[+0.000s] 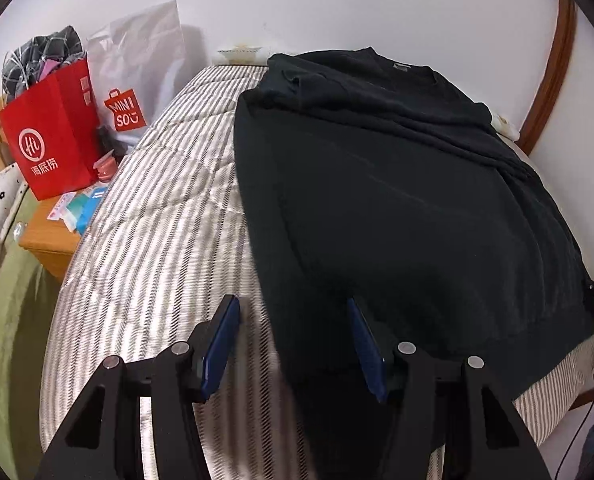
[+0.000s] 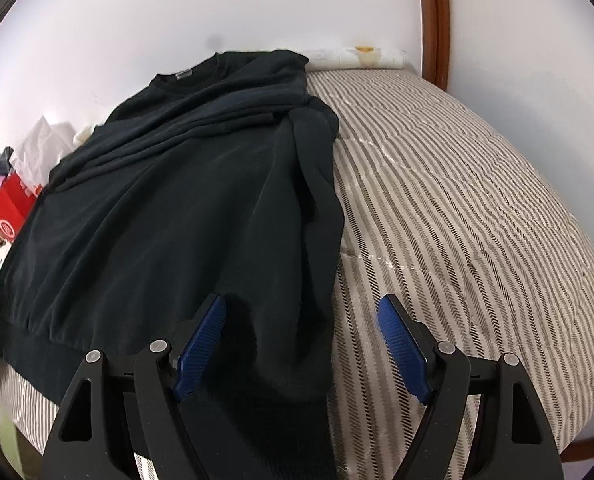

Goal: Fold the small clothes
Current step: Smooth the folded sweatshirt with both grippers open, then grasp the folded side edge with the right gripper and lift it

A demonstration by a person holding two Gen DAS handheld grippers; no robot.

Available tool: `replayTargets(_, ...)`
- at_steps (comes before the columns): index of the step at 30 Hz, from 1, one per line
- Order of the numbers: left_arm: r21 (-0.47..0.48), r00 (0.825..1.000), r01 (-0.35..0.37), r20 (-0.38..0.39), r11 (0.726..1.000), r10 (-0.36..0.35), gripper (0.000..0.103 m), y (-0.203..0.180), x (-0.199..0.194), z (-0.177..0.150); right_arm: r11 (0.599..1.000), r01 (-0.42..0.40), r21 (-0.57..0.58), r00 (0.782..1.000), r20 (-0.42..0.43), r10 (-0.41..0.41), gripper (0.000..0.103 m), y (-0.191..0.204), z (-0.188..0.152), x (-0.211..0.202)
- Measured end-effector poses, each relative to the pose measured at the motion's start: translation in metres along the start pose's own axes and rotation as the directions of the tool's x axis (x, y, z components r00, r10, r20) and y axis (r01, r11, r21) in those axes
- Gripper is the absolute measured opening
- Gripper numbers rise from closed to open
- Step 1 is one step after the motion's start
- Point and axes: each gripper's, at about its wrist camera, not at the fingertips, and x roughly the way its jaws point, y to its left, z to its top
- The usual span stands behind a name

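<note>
The left claw [image 1: 293, 344] hangs with jaws apart over the near left edge of the black top [image 1: 397, 200], gripping nothing. The top lies spread on the striped bed [image 1: 157, 208], collar toward the wall, sleeves seemingly folded in across the body. Its body looks not yet folded, so most work remains. The right claw [image 2: 301, 344] gapes wide over the hem's right corner. The hem's nearest edge is hidden behind both claws.

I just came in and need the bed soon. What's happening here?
A person holds a two-finger gripper in each hand over a black long-sleeved sweatshirt spread on the striped quilted mattress. The left gripper and right gripper both stand open above its near hem corners, gripping nothing. Both sleeves lie folded in; the body isn't folded yet.
</note>
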Motion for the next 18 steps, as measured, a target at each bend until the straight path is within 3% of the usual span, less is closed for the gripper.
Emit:
replayTargets(5, -0.003, 1.0, -0.017, 0.01, 1.0, 0.017, 0.047, -0.01, 0.008, 0.007, 0.999, -0.005, -0.033, 1.0, -0.011, 0.005, 0.076, 0.015, 0.007, 0.008)
replayTargets(7, -0.005, 0.999, -0.032, 0.016, 0.999, 0.032, 0.037, -0.013, 0.01, 0.008, 0.998, -0.008, -0.07, 1.0, -0.017, 0.007, 0.064, 0.021, 0.008, 0.007)
replayTargets(9, -0.012, 0.999, -0.043, 0.014, 0.999, 0.044, 0.026, -0.016, 0.01, 0.008, 0.999, -0.013, -0.052, 0.999, -0.033, 0.011, 0.059, 0.022, 0.01, 0.007)
replayTargets(11, -0.015, 0.999, -0.035, 0.005, 0.999, 0.035, 0.016, -0.019, 0.01, 0.009, 0.999, -0.031, -0.031, 0.999, -0.04, 0.03, 0.045, 0.022, 0.015, 0.009)
replayTargets(13, -0.023, 0.999, -0.04, -0.002, 0.999, 0.04, 0.01, -0.019, 0.008, 0.009, 0.999, -0.02, -0.027, 0.999, -0.033, 0.019, 0.017, 0.023, 0.019, 0.012)
replayTargets(18, -0.052, 1.0, -0.018, -0.01, 0.998, 0.018, 0.007, -0.012, -0.002, 0.009, 0.992, -0.116, 0.046, 0.993, -0.02, 0.117, 0.009, -0.001, 0.024, 0.002)
